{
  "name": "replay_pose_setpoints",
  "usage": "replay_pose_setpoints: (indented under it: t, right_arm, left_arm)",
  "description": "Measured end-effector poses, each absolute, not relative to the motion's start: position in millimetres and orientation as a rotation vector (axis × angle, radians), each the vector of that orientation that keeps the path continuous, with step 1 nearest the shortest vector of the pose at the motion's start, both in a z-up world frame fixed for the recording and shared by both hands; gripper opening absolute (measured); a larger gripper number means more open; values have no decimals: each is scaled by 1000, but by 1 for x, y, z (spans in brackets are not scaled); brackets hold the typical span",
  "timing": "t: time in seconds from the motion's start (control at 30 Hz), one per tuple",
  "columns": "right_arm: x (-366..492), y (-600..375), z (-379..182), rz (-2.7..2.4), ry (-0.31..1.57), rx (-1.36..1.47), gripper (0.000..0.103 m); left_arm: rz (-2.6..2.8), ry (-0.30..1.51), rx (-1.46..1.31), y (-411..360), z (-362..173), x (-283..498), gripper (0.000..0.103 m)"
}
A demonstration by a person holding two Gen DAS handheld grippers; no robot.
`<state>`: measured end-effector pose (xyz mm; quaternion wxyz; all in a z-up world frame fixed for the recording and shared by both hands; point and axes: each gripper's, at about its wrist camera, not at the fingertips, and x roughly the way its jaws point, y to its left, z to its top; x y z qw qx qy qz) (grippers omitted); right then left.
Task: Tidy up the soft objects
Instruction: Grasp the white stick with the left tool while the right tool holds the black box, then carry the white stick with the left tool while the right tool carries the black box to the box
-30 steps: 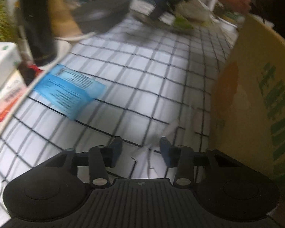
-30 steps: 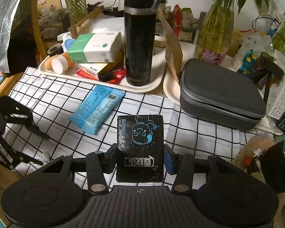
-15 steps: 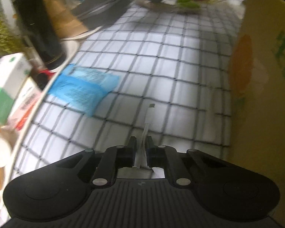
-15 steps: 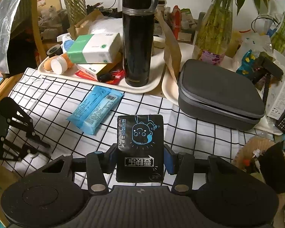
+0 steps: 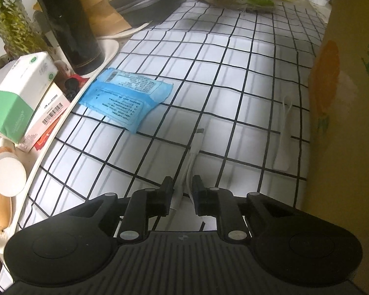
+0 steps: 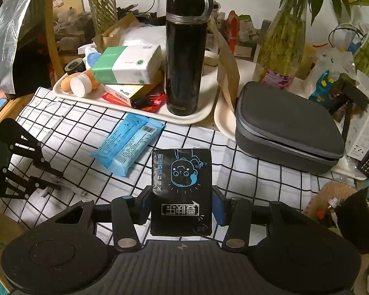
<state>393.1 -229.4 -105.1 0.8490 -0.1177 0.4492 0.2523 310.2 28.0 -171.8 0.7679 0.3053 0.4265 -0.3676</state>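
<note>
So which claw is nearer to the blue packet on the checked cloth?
The right claw, but only by a little, I think. It grips a black pack just in front of the blue packet. The left claw, holding a white cable, is slightly further away.

A table under a white, black-gridded cloth [image 6: 233,172] is carrying a blue wipes pack [image 6: 129,147] lying flat, two cream trays [image 6: 189,118] at its far edge, a cardboard box [image 5: 344,123] and a white cable [image 5: 196,145].

Cardboard box [image 5: 344,123] beside checked cloth [image 5: 233,73] cut off at frame edge; green lettering only partly visible.
</note>
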Motion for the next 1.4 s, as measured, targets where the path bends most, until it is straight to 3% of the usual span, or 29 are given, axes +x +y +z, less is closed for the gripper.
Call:
replay_pose_setpoints:
  t: [0.3,0.53,1.4]
  right_arm:
    - [390,-232,-103,532,939,-243,52]
    - [381,-236,-95,529,918,-233,52]
    - [309,-249,-52,587,850,-79,52]
  left_arm:
    - [-768,911,659,31,-167,311,5]
    - [-718,878,645,34,-147,309,4]
    - [-416,772,430,17,-15,231,4]
